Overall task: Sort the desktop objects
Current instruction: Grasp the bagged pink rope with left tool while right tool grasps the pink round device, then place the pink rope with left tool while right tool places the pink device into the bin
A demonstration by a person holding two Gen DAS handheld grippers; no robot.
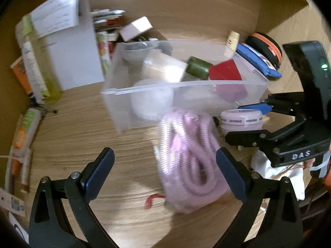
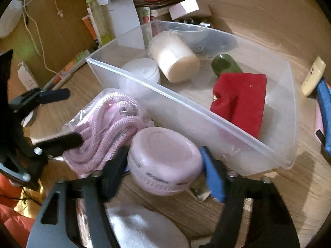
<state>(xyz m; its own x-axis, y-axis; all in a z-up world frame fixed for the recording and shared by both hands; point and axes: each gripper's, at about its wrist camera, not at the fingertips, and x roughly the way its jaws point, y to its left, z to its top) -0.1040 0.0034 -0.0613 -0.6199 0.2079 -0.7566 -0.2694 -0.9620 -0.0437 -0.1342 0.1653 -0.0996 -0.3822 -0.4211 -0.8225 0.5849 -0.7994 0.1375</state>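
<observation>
Only right wrist view shows fingers [image 2: 213,175] flanking pink tin [image 2: 165,161].

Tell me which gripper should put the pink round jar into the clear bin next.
Right. The right gripper already straddles the pink round jar, fingers on either side, beside the clear bin. The left gripper is open around the bagged pink rope instead.

rope bag [image 2: 107,124] beside round tin [image 2: 165,159], bin [image 2: 206,115] behind
</observation>
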